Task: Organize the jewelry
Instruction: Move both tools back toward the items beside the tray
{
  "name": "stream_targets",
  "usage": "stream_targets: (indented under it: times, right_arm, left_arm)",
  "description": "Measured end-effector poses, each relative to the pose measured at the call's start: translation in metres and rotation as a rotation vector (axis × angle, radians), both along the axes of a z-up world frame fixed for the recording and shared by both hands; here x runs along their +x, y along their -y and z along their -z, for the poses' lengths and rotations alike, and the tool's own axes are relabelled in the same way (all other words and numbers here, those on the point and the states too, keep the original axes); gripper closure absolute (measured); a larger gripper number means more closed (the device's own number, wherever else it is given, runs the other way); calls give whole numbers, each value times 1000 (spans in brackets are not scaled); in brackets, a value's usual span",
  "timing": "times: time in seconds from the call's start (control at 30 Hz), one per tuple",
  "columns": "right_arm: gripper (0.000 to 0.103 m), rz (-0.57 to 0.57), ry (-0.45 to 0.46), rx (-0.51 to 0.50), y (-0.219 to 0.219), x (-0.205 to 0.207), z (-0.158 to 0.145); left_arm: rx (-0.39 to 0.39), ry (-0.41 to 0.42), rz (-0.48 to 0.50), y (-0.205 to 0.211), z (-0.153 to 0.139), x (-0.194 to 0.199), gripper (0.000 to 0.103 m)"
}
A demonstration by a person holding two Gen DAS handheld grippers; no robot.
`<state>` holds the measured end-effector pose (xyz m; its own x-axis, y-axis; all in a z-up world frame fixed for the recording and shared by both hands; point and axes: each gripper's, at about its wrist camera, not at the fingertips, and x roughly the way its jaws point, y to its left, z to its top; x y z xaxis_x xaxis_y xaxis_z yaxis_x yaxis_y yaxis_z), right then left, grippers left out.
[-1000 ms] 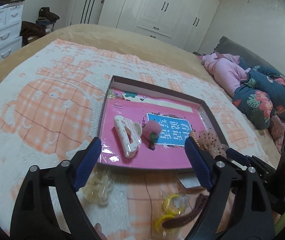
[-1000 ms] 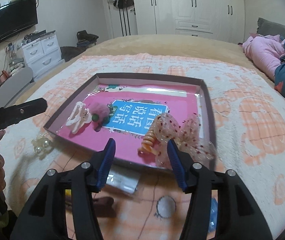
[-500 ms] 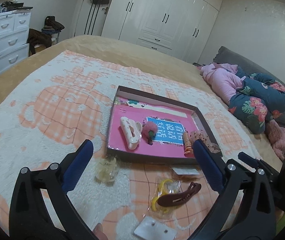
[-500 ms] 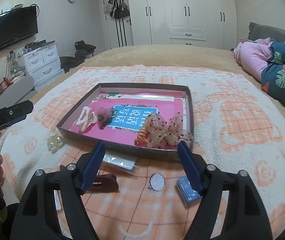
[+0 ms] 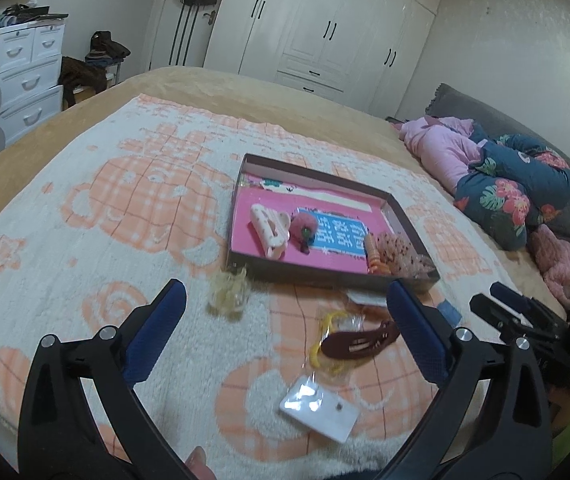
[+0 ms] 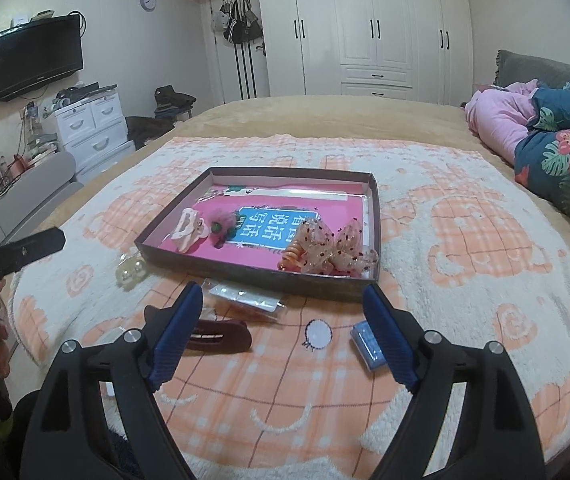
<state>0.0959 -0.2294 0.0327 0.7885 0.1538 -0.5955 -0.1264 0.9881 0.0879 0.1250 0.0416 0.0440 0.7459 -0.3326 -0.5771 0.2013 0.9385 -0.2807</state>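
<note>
Both jaws wide, empty | we hold left gripper (image 5: pixel 281 308) and right gripper (image 6: pixel 283 312) over blanket (image 6: pixel 465 240) | tray (image 6: pixel 245 270) part filled; brown clip (image 5: pixel 359 342), pearl piece (image 5: pixel 229 294) outside | risk: soft pile snags, bagged bits slip.

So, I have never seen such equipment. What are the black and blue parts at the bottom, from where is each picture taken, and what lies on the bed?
Those are two hand-held grippers; a person holds one in each hand. Each carries a camera looking along its fingers. One picture comes from the left hand-held gripper, the other from the right hand-held gripper. Both are open and hold nothing. On the patterned blanket stands a shallow brown box with hair accessories, such as a cream claw clip. Outside lie a dark red hair clip and a small blue packet.
</note>
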Motion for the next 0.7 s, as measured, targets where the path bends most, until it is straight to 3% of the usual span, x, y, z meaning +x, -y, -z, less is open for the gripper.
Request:
stream_targets:
  times: [0.7]
  right_arm:
    - [22,12,-42,-6,5,-33,17]
  left_arm:
    - [81,-74,73,22,30,-35,11]
